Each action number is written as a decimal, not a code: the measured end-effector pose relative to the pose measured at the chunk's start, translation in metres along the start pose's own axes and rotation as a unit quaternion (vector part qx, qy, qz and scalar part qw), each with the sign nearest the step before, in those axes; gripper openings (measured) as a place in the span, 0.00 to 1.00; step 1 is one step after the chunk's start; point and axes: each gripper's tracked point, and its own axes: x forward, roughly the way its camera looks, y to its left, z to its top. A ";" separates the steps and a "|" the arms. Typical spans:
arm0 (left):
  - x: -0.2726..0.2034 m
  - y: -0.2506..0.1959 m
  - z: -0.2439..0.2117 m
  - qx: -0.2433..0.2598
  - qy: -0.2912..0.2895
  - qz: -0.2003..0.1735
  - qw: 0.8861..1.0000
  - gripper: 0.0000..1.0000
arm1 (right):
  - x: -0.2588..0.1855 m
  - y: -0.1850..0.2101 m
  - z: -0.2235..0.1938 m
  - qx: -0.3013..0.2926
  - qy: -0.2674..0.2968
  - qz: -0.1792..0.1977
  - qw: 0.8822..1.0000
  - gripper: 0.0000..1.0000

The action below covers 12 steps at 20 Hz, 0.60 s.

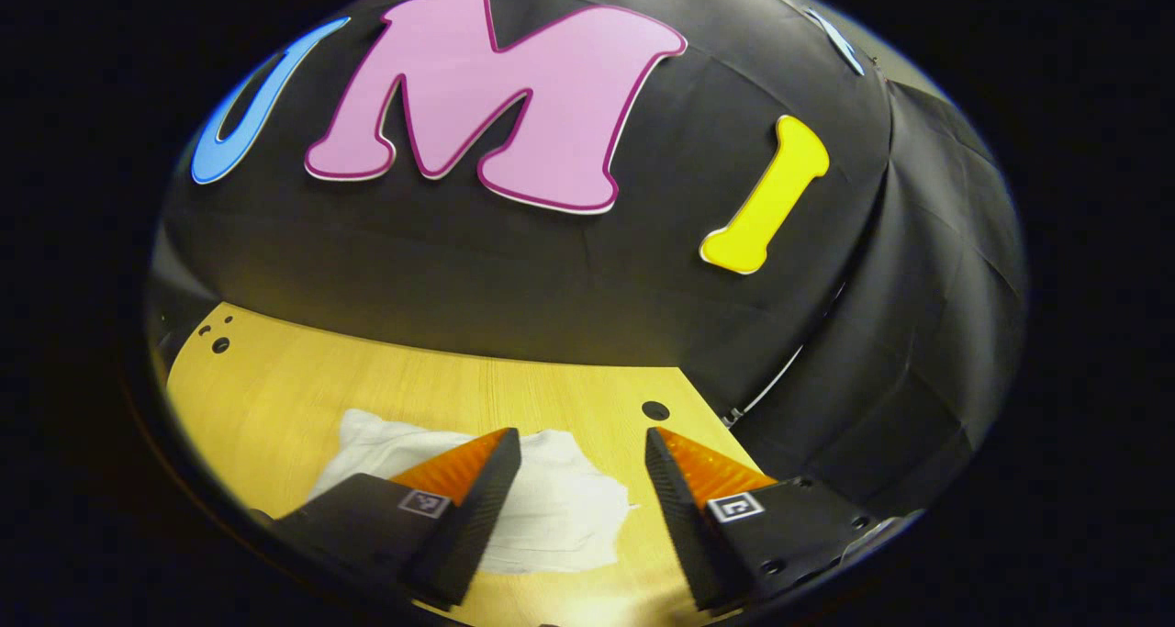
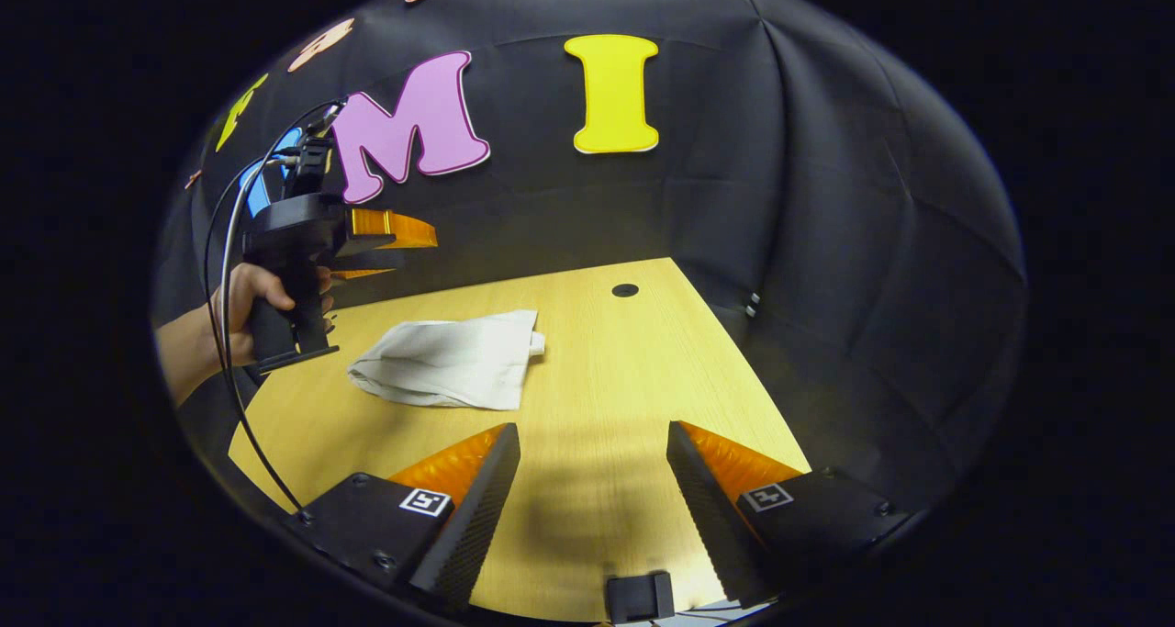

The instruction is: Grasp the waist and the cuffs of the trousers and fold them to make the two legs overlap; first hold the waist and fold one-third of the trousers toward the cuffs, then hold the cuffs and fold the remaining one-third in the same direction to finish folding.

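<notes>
White trousers (image 2: 450, 361), folded into a compact bundle, lie on the wooden table (image 2: 606, 379). In the left gripper view the trousers (image 1: 551, 498) rest just below and between the fingers of my left gripper (image 1: 583, 443), which is open and holds nothing. In the right gripper view my right gripper (image 2: 592, 439) stands open above bare table, to the right of and nearer than the bundle. That same view shows a hand holding the left gripper (image 2: 367, 246) raised above the table, left of the trousers.
The booth's black cloth wall closes the table's far and right sides. A round hole (image 2: 625, 290) sits near the table's far corner. More holes (image 1: 220, 344) mark the far left of the tabletop. Cables (image 2: 229, 333) hang from the left gripper.
</notes>
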 end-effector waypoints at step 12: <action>-0.233 0.107 0.035 0.090 -0.129 0.115 0.981 0.95 | -0.058 0.103 0.071 -0.048 -0.091 0.020 0.994 0.99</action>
